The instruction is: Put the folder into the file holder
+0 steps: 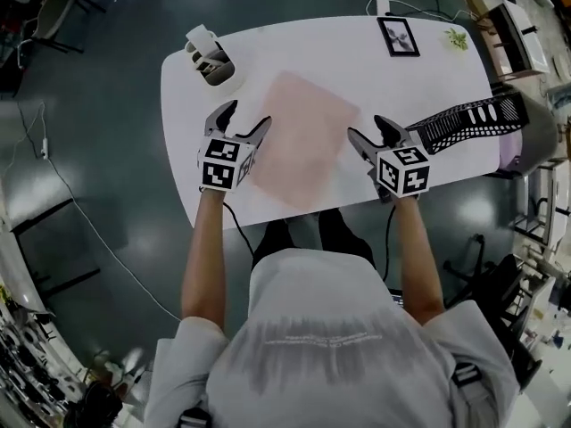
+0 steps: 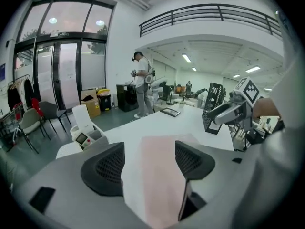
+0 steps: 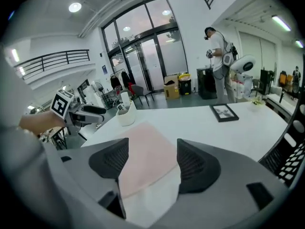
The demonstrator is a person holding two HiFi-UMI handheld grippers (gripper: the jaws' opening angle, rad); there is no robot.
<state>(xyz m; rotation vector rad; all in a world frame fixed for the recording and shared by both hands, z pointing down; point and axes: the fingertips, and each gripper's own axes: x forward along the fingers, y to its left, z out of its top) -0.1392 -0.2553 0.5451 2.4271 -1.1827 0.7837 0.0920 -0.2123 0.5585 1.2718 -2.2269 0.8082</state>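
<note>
I see the folder [image 1: 303, 136], a thin pale pink sheet, lying flat and closed in the middle of the white tabletop [image 1: 294, 52], turned so its corners point at the edges and its near corner sits close to the near edge. The file holder [image 1: 468, 119], black with slotted walls, stands at the tabletop's right edge, well apart from the folder.

matt pink folder [image 1: 299, 141]; smooth white table [image 1: 339, 52]; black mesh file holder [image 1: 468, 119]

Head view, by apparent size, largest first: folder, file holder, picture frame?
1. Folder
2. File holder, though it is seen at a slant, so less sure
3. Picture frame, clearly smallest
</note>
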